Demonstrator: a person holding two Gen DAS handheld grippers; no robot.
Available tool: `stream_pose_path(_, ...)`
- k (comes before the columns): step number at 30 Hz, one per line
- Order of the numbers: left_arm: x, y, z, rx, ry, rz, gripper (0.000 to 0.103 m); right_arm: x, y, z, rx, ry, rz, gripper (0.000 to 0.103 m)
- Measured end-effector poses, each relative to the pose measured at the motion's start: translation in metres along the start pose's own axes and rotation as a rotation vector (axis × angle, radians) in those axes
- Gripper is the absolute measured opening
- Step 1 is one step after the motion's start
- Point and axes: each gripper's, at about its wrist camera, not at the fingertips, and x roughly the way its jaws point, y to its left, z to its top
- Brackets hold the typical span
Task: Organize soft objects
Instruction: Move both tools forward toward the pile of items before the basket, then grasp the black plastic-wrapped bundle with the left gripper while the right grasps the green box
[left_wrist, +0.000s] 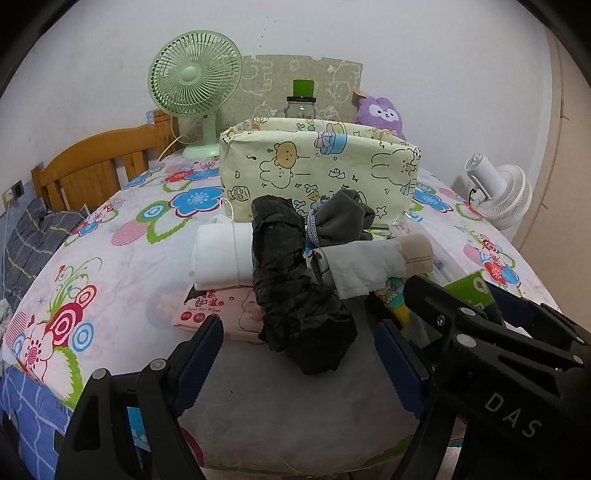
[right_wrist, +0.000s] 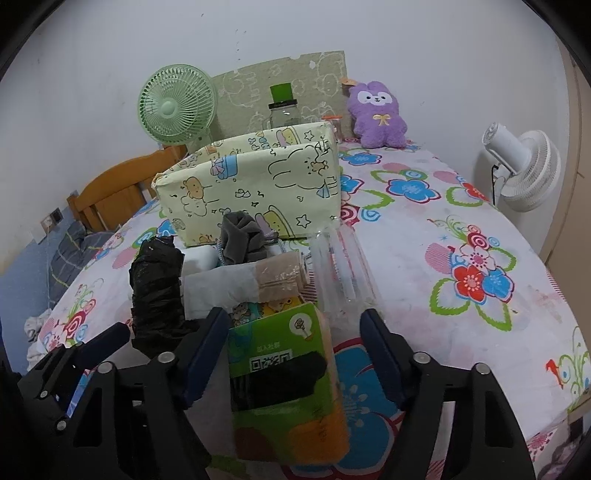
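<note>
The right gripper (right_wrist: 291, 343) has open fingers around the green tissue pack (right_wrist: 284, 373) near the bed's (right_wrist: 480, 229) front edge. The left gripper (left_wrist: 299, 354) is open too. The squishy pack might slip sideways.

Green desk fan (left_wrist: 195, 75), glass jar (left_wrist: 300, 107), white fan (right_wrist: 524, 162), wooden headboard (left_wrist: 92, 166) beyond the floral sheet (right_wrist: 461, 229).

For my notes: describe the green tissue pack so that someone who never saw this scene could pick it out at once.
Start at the cream cartoon-print storage box on the floral bedsheet. In front of it lies a heap of soft items; the green tissue pack is the nearest one, between the right gripper fingers. It alone is bright green with a QR code and an orange edge.
</note>
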Motion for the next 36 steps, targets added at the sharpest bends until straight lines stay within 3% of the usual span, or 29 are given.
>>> stream_pose_path(5,0.002,-0.001,-0.002,0.000,0.005,0.001,0.085,0.000,0.002,-0.004,0.012,-0.015,0.028,0.056)
stream_pose_path(14,0.001,-0.004,-0.004,0.010,0.004,0.002,0.084,0.002,0.003,-0.006,0.032,-0.024,0.045,0.048)
stream_pose_path(16,0.001,-0.004,-0.004,0.007,0.005,0.002,0.084,0.001,0.005,-0.005,0.025,-0.029,0.046,0.038)
stream_pose_path(22,0.001,-0.003,-0.001,-0.001,0.004,0.006,0.084,0.001,0.012,-0.003,0.003,-0.035,0.042,0.025)
stream_pose_path(33,0.000,0.001,0.015,-0.019,-0.016,0.018,0.084,-0.003,0.011,0.012,0.025,-0.050,0.031,0.022)
stream_pose_path(36,0.003,0.003,0.019,-0.027,-0.011,0.028,0.077,-0.002,0.014,0.017,0.020,-0.055,0.032,0.022)
